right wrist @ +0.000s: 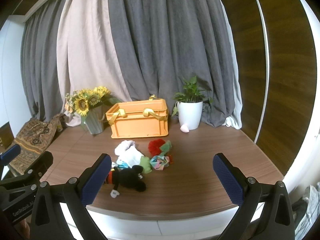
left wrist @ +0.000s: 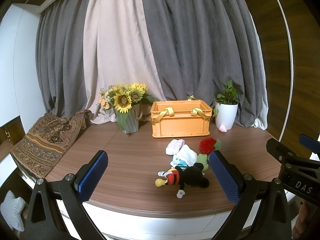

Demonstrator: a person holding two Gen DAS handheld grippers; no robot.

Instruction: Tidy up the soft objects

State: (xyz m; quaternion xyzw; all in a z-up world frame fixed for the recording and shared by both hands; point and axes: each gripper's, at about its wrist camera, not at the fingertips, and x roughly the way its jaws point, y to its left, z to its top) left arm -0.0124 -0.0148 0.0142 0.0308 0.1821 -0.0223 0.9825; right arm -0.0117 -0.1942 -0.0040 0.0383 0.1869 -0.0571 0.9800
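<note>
Landmark: an orange crate (left wrist: 181, 119) with yellow ribbon handles is seen standing upright near the back of the wooden table (left wrist: 128, 160), in front of the curtains (left wrist: 160, 50).

Left gripper (left wrist: 158, 177): its blue-padded jaws are spread wide and nothing is held; it is poised over the table's near edge, well in front of the crate.

Right gripper (right wrist: 162, 178): likewise released, with the jaws wide apart and empty, also well in front of the crate.

Soft pile: the toys are gathered on the table in front of the crate, apart from it.

Mouse plush (left wrist: 185, 177): a black toy in red shorts, laid on its side at the near end of the pile, farthest from the crate.

White cloth (left wrist: 187, 154): lies between the mouse plush and the crate, partly over a blue-printed item (what that item is cannot be told).

Pale striped piece (left wrist: 175, 146): nearest the crate on the pile's left.

Red pompom toy (left wrist: 208, 145): nearest the crate on the pile's right, with green parts attached.

Green plush (right wrist: 145, 164): touches the mouse plush's head.

Multicoloured soft block (right wrist: 159, 162): just right of the green plush.

Sunflower vase (left wrist: 129, 108): left of the crate.

Potted plant (left wrist: 227, 112): in a white pot right of the crate, with a small pink object (left wrist: 222, 128) at the pot's base.

Patterned cloth (left wrist: 46, 140): draped over the table's edge, far left of the crate.
</note>
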